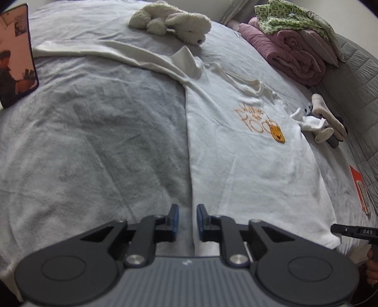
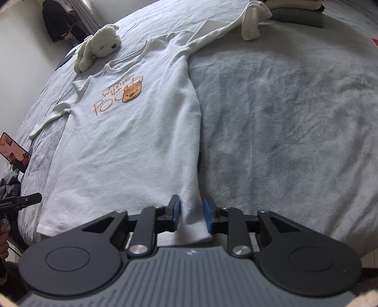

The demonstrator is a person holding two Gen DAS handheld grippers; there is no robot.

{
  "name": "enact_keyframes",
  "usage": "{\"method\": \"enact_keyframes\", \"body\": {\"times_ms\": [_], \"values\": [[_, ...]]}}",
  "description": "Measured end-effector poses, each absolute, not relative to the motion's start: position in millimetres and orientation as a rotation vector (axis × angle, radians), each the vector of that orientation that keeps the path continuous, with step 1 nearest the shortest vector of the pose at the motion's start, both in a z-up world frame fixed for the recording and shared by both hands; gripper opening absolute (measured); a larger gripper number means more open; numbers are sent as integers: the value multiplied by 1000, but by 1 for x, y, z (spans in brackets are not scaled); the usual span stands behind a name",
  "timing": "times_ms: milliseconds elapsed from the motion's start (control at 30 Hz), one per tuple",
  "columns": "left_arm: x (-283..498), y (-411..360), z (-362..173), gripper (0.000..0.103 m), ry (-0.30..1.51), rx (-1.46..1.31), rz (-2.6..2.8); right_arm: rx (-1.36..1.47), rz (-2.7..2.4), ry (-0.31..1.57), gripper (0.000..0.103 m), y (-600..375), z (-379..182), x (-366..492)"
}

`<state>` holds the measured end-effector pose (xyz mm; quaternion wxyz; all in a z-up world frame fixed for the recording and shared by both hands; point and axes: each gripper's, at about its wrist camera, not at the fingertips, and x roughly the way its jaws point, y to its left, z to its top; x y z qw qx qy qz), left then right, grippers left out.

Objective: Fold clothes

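White T-shirt (image 2: 132,141) spread print-up on the grey bed cover (image 2: 283,118), both grippers at its hem.

Bed cover running out of frame on all sides. Shirt flat, far sleeve (image 2: 250,26) bunched, part of its hem hidden behind the right gripper (image 2: 191,213), fingers parted either side of the hem corner, not clamped. Left gripper (image 1: 187,219) open at the shirt's other hem edge. Beyond the shirt's collar, a plush toy (image 1: 172,22); beside the shirt, small socks (image 1: 323,122), hard to tell apart.
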<state>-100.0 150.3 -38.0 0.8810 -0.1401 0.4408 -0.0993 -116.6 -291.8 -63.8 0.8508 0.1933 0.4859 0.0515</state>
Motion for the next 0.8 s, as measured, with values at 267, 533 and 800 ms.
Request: {"method": "enact_keyframes", "body": {"times_ms": [267, 533, 800], "values": [[-76, 121, -17, 42, 781, -350, -279, 504, 57, 974, 37, -322, -58, -112], [-61, 48, -13, 43, 775, -239, -402, 422, 102, 983, 38, -302, -68, -135], [-49, -18, -29, 43, 798, -126, -471, 341, 136, 945, 39, -269, -72, -145]]}}
